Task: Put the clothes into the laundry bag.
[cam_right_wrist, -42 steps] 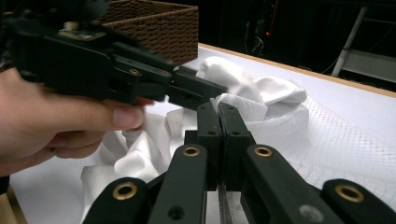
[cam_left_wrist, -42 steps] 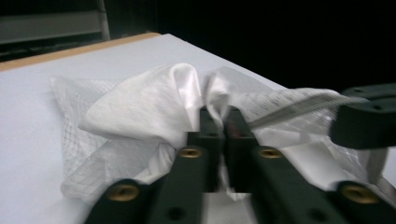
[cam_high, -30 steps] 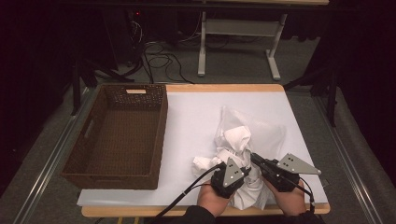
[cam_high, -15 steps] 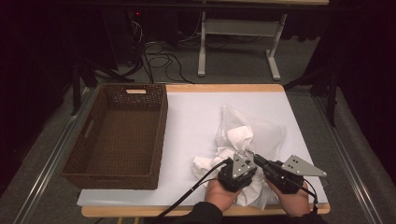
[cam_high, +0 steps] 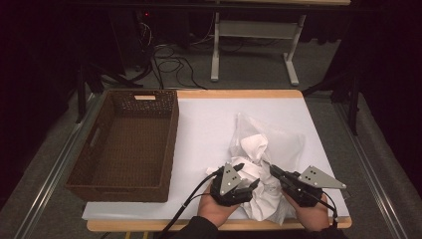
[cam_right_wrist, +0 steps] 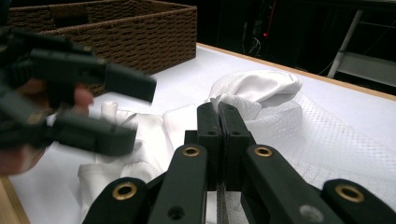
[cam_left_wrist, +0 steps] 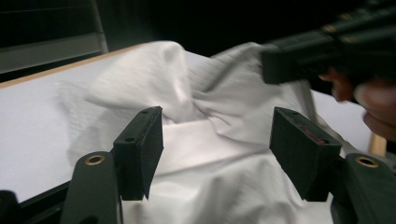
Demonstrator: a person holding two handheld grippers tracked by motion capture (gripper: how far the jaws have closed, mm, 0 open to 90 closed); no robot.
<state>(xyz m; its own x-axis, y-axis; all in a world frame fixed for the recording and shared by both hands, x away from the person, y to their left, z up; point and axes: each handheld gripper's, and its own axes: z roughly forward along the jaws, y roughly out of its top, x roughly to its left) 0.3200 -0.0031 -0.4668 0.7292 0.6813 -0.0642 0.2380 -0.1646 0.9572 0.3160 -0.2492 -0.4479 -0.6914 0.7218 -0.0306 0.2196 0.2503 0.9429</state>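
Note:
A crumpled white cloth (cam_high: 261,196) lies partly inside a see-through white mesh bag (cam_high: 283,142) on the white table cover. My left gripper (cam_high: 247,175) is at the cloth's left side. Its jaws have just been opening and stand open (cam_left_wrist: 217,140) over the cloth, the pads clear of it. My right gripper (cam_high: 272,169) comes in from the right and is shut (cam_right_wrist: 218,109) on a thin edge of the mesh bag (cam_right_wrist: 322,135). In the right gripper view the left gripper (cam_right_wrist: 140,114) is blurred at the left.
A brown wicker basket (cam_high: 171,137) stands at the table's left, with nothing in it. The white table cover (cam_high: 209,124) stretches between basket and bag. The table's wooden front edge (cam_high: 149,225) is just in front of the hands. Cables and a table frame are on the floor beyond.
The left gripper's jaws have gone from shut to spread apart over the cloth, and that hand has drawn back to the left. The right gripper has stayed put.

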